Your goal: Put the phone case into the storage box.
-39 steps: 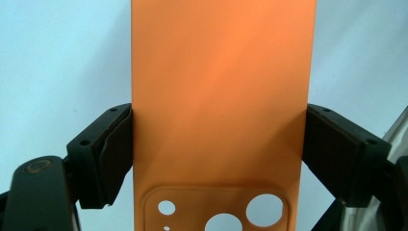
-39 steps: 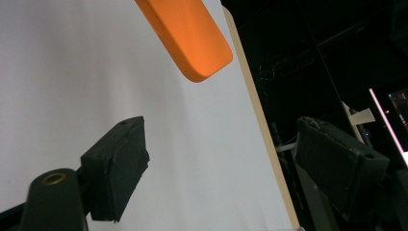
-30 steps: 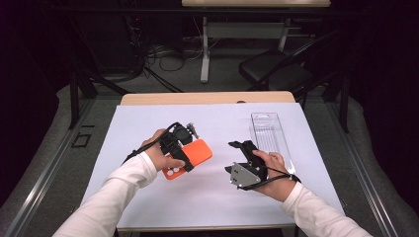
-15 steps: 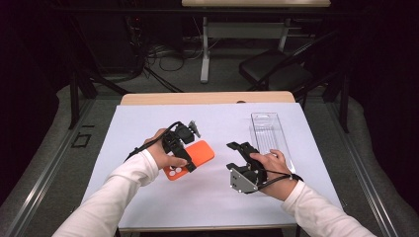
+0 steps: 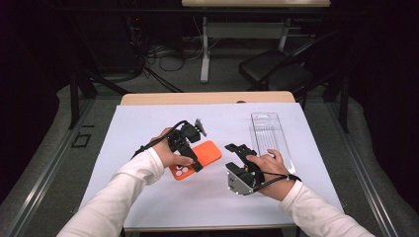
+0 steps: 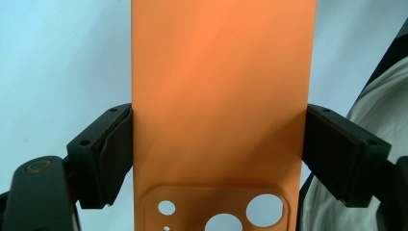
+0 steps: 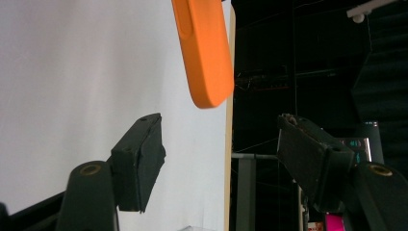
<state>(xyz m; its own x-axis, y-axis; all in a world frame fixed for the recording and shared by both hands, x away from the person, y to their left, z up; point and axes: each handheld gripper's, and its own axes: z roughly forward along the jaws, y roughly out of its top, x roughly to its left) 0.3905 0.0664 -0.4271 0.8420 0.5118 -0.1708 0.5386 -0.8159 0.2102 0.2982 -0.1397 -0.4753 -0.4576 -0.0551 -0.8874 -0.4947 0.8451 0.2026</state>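
Phone case (image 6: 223, 96): orange, smooth, camera cutouts at lower frame | left tool (image 6: 219, 144): clamped on case edges | right tool (image 7: 219, 159): unclenched, jaws just closing, nothing between.

A wooden bench (image 5: 207, 98) is standing under a pale sheet (image 5: 148, 123) that is covering nearly all of its top. A clear plastic tray (image 5: 271, 134) is lying on the sheet toward the right edge, lengthwise from near to far.
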